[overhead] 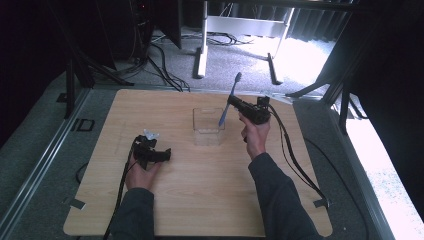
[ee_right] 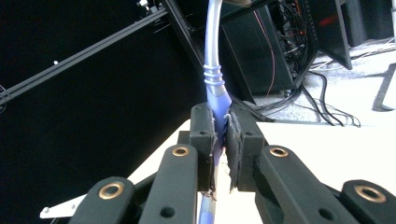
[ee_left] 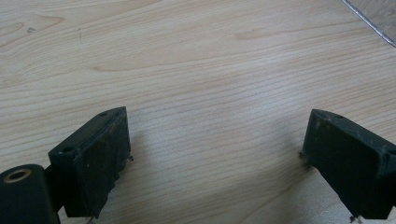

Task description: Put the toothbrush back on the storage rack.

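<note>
From the high view, the pale wooden worktop [overhead: 200,190] carries a clear, square plastic container [overhead: 208,126] a little past its centre. The right gripper [overhead: 239,106] is held up just at the container's three o'clock side, and the blue, slim plastic toothbrush [overhead: 229,101] it grips slants from about one o'clock, head up, to seven o'clock, its lower end over or perhaps just inside the container; the angle leaves that unclear. The left gripper [overhead: 165,154] rests low at the worktop's nine o'clock side, well apart from the container, pointing toward three o'clock.

In the left gripper view, the two black fingers [ee_left: 95,161] stand spread wide, bare wood grain between them and nothing in their gap.

In the right gripper view, the black fingers [ee_right: 203,140] are pressed against the toothbrush's blue handle [ee_right: 216,100], pinching it just below its ribbed collar. The handle rises toward twelve o'clock and its lower end passes down between the arms.
</note>
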The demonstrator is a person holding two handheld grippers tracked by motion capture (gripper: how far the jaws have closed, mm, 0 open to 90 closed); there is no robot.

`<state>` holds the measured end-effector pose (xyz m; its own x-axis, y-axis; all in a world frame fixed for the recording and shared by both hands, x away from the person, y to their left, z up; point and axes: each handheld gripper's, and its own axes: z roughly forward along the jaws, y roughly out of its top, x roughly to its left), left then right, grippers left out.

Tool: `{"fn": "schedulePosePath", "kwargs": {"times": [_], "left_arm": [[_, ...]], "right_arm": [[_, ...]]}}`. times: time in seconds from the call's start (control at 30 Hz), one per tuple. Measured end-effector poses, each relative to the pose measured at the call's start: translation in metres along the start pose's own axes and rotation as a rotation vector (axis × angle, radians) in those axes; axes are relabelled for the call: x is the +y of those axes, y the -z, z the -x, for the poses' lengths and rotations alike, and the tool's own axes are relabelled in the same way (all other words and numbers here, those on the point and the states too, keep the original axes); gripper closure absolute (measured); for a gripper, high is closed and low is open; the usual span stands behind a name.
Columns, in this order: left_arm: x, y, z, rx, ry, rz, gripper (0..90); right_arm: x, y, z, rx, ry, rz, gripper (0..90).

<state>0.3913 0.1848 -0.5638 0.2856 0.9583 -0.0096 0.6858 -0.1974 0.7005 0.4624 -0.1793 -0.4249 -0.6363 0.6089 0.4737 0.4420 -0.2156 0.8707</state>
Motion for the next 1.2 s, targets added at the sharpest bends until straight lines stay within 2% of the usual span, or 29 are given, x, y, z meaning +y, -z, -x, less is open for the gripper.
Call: {"fn": "schedulePosePath", "kwargs": {"times": [0.47,0.67,1.2], "left_arm": [[0.0,0.0,0.0,0.001,0.002,0.0,7.9],[0.0,0.0,0.0,0.001,0.001,0.0,7.9],[0.0,0.0,0.0,0.001,0.001,-0.001,7.9]], "right_arm": [[0.002,-0.003,0.006,-0.015,0.003,0.003,81.5],[0.002,-0.004,0.009,-0.036,0.019,0.0,81.5],[-0.007,-0.011,0.01,-0.057,0.061,-0.03,81.4]]}}
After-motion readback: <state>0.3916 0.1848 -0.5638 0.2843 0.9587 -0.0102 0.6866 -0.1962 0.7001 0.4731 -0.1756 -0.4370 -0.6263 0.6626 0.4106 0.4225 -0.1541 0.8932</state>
